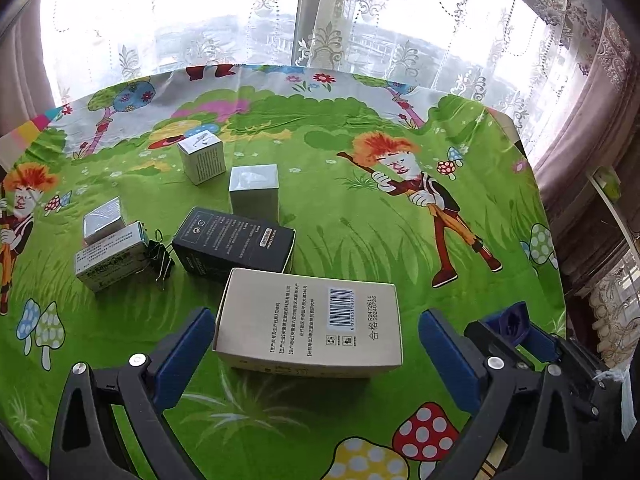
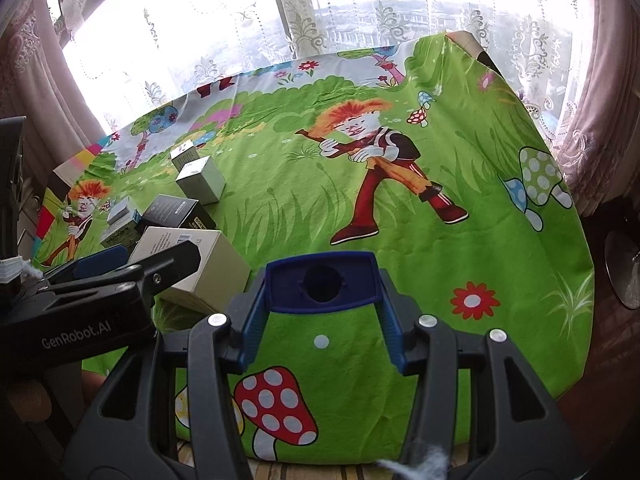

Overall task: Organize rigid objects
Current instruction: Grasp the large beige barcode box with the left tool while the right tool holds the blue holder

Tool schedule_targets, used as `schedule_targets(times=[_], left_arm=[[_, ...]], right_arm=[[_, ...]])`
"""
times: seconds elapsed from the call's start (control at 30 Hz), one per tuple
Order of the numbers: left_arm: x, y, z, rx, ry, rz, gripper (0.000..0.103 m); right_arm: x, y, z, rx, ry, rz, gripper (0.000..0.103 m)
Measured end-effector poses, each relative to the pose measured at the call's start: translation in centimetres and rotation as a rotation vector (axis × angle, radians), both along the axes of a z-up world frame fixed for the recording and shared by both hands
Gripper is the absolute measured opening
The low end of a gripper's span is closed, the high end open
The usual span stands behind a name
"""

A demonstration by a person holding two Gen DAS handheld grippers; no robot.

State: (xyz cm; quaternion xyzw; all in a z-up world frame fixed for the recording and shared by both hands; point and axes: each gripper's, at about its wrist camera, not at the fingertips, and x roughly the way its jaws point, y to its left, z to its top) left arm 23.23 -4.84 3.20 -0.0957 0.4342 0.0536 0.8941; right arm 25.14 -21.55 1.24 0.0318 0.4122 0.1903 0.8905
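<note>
- Right now my left gripper (image 1: pixel 316 344) stands with its jaws spread wide, one blue pad on each side of the cream box (image 1: pixel 310 322), and I see a gap between each pad and the box, so nothing is gripped.
- That cream box lies flat on the green cartoon tablecloth (image 1: pixel 360 220), barcode face up, nearest to me on the left side of the table.
- Just behind it, touching or nearly so, lies the black box (image 1: pixel 236 246), also flat.
- Beyond the black box stands a silver box (image 1: pixel 254 192) upright, and farther back a white box with grey printing (image 1: pixel 202 156), tilted a little.
- To the left of the black box sits a black binder clip (image 1: pixel 160 256), pressed against a small green-and-white box (image 1: pixel 112 258); a small silver box (image 1: pixel 103 220) rests just behind that one.
- My right gripper (image 2: pixel 322 284) is clamped on a small blue block with a round hole (image 2: pixel 322 280), one pad pressed on each of its sides, held over bare cloth well to the right of the cluster of boxes.
- From the right wrist view I see the left gripper's black arm at the left edge, lying across the cream box.
- Lace curtains (image 1: pixel 320 20) hang behind the table.
</note>
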Motion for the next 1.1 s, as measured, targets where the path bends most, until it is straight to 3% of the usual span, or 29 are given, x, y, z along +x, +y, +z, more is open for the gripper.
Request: schedule_targets(times=[0.67,0.83,1.1], left_arm=[[0.8,-0.5,-0.3,0.083,0.008,-0.017,0.103],[1.0,0.3,-1.3,0.011,0.036,-0.002,0.103],[0.8,-0.8,-1.3,0.012,0.046,-0.054,0.103]], right_arm=[[0.8,-0.7,-1.3,0.002,0.051,-0.048,0.054],[0.8,-0.6,-1.4,0.000,0.053,-0.045,0.054],[0.9,-1.3,-1.3,0.017,0.053,-0.083,0.054]])
